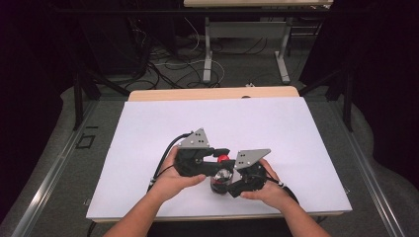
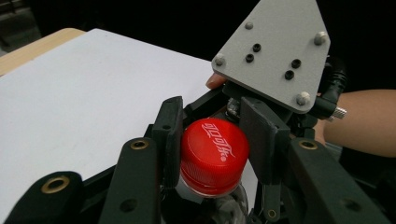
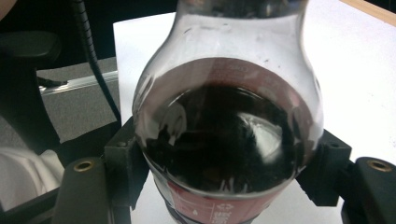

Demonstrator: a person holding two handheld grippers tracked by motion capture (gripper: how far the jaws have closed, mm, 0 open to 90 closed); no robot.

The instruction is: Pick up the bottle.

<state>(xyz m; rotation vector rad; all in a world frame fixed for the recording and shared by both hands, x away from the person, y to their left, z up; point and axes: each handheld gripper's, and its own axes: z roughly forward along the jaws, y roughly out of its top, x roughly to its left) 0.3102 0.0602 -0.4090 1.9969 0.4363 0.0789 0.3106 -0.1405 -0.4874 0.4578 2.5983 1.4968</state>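
A clear plastic bottle (image 1: 222,176) of dark cola stands upright on the white sheet near the table's front edge. Its red cap (image 2: 214,154) carries white lettering. My left gripper (image 2: 215,127) is shut on the cap, with a black pad pressed to each side. My right gripper (image 3: 224,170) is shut on the bottle (image 3: 229,135) lower down, at its rounded shoulder above the red label. In the high view the left gripper (image 1: 221,156) comes in from the left at cap height, and the right gripper (image 1: 226,185) comes from the right. The right gripper's grey plate (image 2: 275,51) shows just behind the cap.
The white sheet (image 1: 207,123) covers most of the wooden table (image 1: 212,93). Black cables (image 1: 165,158) trail from the left gripper over the sheet. Beyond the far edge lie floor cables and another table's legs (image 1: 207,54).
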